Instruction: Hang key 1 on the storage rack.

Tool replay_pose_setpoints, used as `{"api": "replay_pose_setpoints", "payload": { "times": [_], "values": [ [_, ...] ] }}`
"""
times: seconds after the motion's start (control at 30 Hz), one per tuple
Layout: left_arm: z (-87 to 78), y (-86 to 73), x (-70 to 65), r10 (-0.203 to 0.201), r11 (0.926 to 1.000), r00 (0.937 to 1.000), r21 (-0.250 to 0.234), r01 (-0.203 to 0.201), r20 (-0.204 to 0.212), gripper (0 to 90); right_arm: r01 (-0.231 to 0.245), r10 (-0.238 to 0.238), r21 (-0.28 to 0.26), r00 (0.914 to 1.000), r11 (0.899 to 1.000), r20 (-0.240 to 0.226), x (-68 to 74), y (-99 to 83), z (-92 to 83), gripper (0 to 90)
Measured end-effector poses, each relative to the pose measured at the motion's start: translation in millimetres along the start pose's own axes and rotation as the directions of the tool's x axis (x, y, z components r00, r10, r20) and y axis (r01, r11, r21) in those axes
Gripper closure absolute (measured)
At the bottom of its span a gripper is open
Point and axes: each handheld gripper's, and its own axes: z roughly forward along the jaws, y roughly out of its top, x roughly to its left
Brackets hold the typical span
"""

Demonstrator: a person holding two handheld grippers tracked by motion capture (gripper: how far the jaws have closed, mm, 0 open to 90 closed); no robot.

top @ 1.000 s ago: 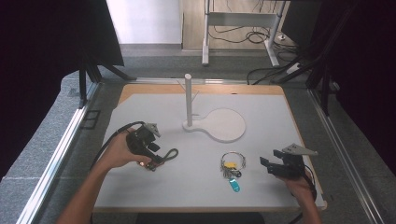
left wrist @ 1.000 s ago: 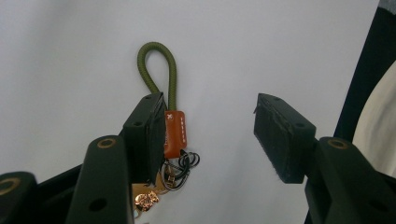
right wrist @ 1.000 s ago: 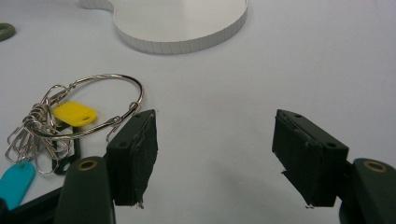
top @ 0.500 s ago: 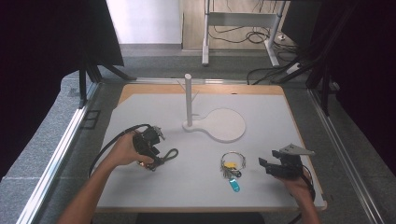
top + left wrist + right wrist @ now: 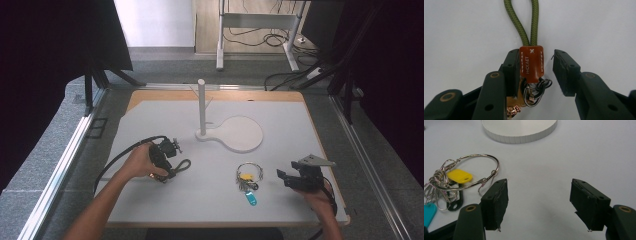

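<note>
An olive cord lanyard [image 5: 524, 25] with a brown leather tab [image 5: 531, 63] and small metal clips lies on the white table [image 5: 150, 120]. My left gripper [image 5: 535, 53] straddles the tab. Its jaws have just been closing: one pad touches the tab, the other stands a little off it. In the high view the left gripper [image 5: 167, 152] points down over the lanyard [image 5: 184, 165]. My right gripper [image 5: 539, 195] rests open near the table's right front, with nothing between its pads. A key ring [image 5: 471, 170] with yellow, black and teal tags lies just to its left.
A white stand with an upright post [image 5: 201, 107] and a round disc base [image 5: 242, 132] sits mid-table. The key ring [image 5: 248, 175] and its teal tag [image 5: 251, 200] lie between the two hands. Metal rails [image 5: 60, 170] border the table's sides.
My left hand has come down onto the lanyard and shifted slightly right. The right hand has stayed put.
</note>
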Motion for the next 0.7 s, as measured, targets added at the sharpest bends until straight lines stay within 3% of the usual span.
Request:
{"api": "replay_pose_setpoints", "payload": {
  "times": [0.13,0.33,0.67,0.7],
  "values": [
    [5.1,2.0,0.7,-0.001,0.9993,0.9994,0.037,0.002,-0.036,60.2,0.001,-0.001,0.004,1.0,1.0,-0.002,0.7,0.4,0.0,31.3],
    [10.4,4.5,-1.4,0.005,0.9988,0.9984,0.048,-0.002,-0.056,63.9,0.003,-0.003,0.005,1.0,1.0,-0.001,0.5,0.7,-0.4,31.2],
    [9.2,1.8,-5.4,0.024,0.9993,0.9951,0.03,-0.021,-0.096,66.6,0.006,-0.006,0.005,1.0,1.0,0.008,0.1,0.4,-0.4,31.2],
    [6.4,0.6,-5.0,0.018,0.9998,0.9957,0.01,-0.018,-0.091,66.7,0.002,-0.002,0.003,0.9999,1.0,0.011,-0.4,0.1,-0.3,31.1]
  ]
}}
